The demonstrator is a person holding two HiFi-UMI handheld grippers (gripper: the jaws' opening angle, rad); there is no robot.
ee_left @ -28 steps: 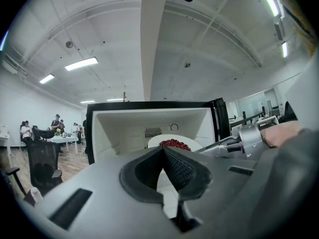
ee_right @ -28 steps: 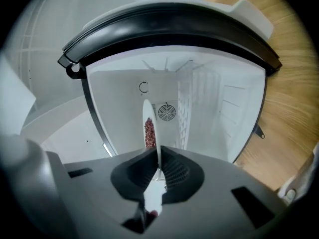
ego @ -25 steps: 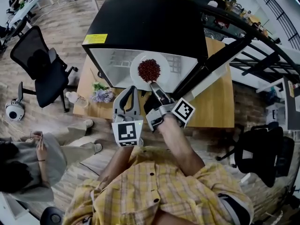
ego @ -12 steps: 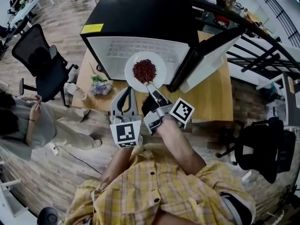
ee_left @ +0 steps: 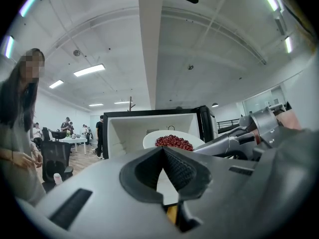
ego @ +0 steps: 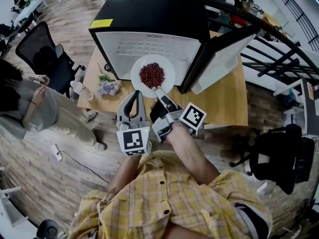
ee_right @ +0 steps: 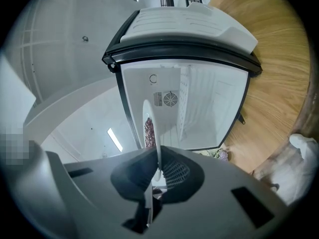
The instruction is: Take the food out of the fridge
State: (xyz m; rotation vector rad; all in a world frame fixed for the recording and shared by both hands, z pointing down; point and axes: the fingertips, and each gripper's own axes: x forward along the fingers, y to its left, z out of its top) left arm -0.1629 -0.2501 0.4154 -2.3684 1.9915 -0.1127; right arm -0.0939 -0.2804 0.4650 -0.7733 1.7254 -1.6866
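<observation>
Round white plate (ego: 168, 66) heaped with red beans (ego: 152, 74), my right hand-held gripper (ego: 159, 90) level, pinching its rim, left hand-held gripper (ego: 135, 95) closed, empty

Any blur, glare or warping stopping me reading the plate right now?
Head view: sharp, evenly lit, fisheye curving the edges, plate clear. Left gripper view: beans crisp, ceiling lights flare, dark round border. Right gripper view: plate edge-on, fridge interior washed out bright.

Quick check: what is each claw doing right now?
Left claw: closed, holding nothing.
Right claw: closed on the rim of the white plate of red beans.
</observation>
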